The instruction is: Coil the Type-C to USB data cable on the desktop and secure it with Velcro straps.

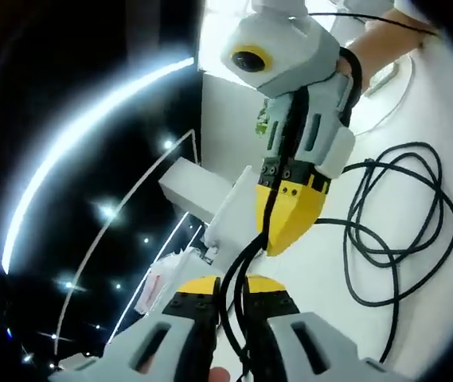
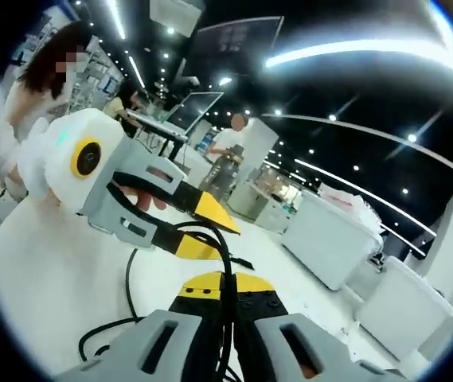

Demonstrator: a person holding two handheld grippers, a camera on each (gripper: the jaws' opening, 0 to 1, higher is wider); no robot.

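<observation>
The black data cable (image 1: 401,231) lies in loose loops on the white desktop (image 1: 449,143) at the right of the left gripper view. From the loops a strand rises to my right gripper (image 1: 280,243), which comes in from above and is shut on it. Two cable strands run down between the jaws of my left gripper (image 1: 232,290), which stand slightly apart, so it is open. In the right gripper view my right gripper (image 2: 224,280) pinches the cable (image 2: 220,243) at its tips. My left gripper (image 2: 210,231) sits just ahead, jaws spread, with the cable arching past it.
White blocks (image 1: 198,191) stand at the desktop's edge beyond the grippers. A person's hand (image 1: 385,36) holds the right gripper. Farther off are white counters (image 2: 329,235), a monitor (image 2: 190,107) and standing people (image 2: 226,151). More cable (image 2: 111,334) lies on the desktop below.
</observation>
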